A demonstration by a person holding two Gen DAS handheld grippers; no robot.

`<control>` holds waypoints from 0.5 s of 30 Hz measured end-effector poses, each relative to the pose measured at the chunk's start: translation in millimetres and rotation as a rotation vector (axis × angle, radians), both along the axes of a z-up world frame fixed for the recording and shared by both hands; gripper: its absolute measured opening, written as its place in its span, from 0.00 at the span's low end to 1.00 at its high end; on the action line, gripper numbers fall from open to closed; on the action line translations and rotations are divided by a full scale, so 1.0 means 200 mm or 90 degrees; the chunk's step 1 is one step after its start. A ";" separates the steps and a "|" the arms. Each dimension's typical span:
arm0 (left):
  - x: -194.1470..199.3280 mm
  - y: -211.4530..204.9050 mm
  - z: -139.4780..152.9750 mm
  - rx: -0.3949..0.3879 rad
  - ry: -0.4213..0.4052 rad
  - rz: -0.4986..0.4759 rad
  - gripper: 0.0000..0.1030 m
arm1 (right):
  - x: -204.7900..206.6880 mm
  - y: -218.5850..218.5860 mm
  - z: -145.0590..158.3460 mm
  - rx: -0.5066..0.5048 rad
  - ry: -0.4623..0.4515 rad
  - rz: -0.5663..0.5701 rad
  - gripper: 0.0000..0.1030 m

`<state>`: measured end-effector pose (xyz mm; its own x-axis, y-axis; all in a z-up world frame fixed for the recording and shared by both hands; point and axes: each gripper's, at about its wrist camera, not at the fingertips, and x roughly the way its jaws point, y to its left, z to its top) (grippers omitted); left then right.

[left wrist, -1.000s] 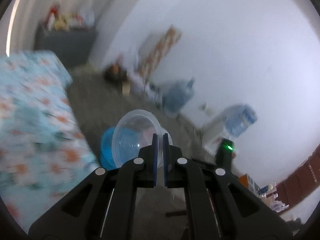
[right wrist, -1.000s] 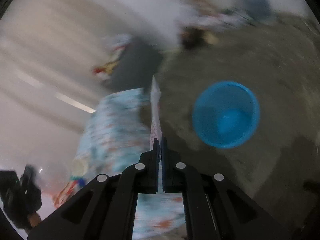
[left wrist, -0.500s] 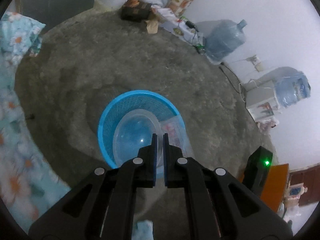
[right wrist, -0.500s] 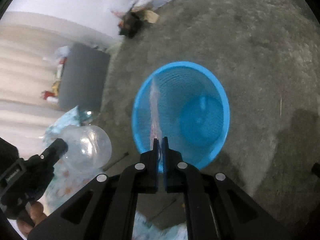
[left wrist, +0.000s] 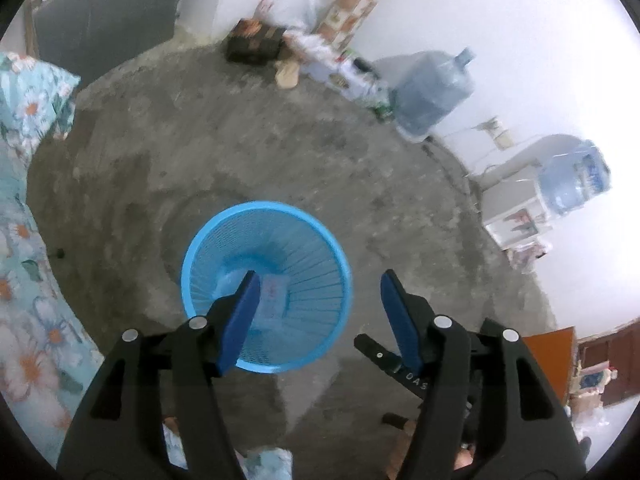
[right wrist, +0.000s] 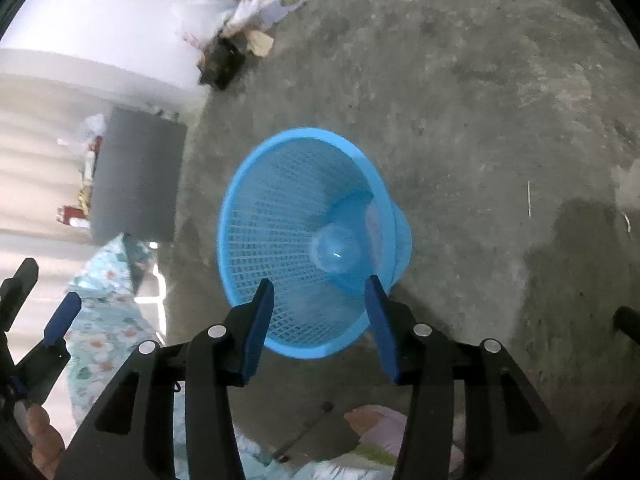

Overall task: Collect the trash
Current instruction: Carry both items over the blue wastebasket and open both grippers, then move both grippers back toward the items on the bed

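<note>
Basket: blue mesh wastebasket [left wrist: 267, 286] stands upright on the grey concrete floor [left wrist: 248, 152], directly below both grippers.
Trash in basket: clear plastic bowl [right wrist: 335, 254] lies at the bottom, seen from the right wrist view; a flat printed wrapper [left wrist: 275, 295] lies at the bottom too, seen from the left wrist view, slightly blurred.
Left gripper [left wrist: 320, 312]: jaws have just been opening and now stand wide apart, with nothing between the blue pads [left wrist: 400, 320]; it points steeply down, one pad over the basket mouth, the other outside the rim.
Right gripper [right wrist: 318, 320]: jaws have just been opening and stand about half apart, empty, pointing down over the near rim of the basket.
Hands: fingers [right wrist: 44, 436] of the person show at the lower left edge of the right wrist view, on the left tool.
Surroundings: floral bedsheet [left wrist: 24, 280] beside the basket; 2 large water jugs [left wrist: 434, 94] stand by the white wall, well apart from the basket; dark cabinet [right wrist: 136, 184] further back.
</note>
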<state>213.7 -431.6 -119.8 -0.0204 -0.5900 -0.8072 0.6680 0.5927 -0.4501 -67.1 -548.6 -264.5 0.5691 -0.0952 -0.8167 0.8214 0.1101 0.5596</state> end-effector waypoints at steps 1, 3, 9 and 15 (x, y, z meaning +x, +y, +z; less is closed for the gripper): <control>-0.02 0.04 0.05 -0.014 -0.005 -0.003 0.61 | 0.00 0.03 0.06 -0.015 0.000 0.003 0.49; -0.08 0.12 0.19 -0.049 -0.020 -0.003 0.65 | 0.00 0.07 0.18 -0.047 0.000 0.012 0.53; -0.26 0.45 0.60 -0.135 -0.082 0.008 0.73 | 0.05 0.33 0.64 -0.194 0.000 0.074 0.71; -0.46 0.80 0.86 -0.106 -0.167 0.022 0.82 | 0.14 0.62 1.05 -0.348 0.015 0.163 0.86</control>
<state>121.1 -270.8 51.9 0.1980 -0.7114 -0.6743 0.7546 0.5496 -0.3584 -38.8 -424.5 -53.8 0.6123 -0.3677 -0.7000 0.7422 0.5725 0.3484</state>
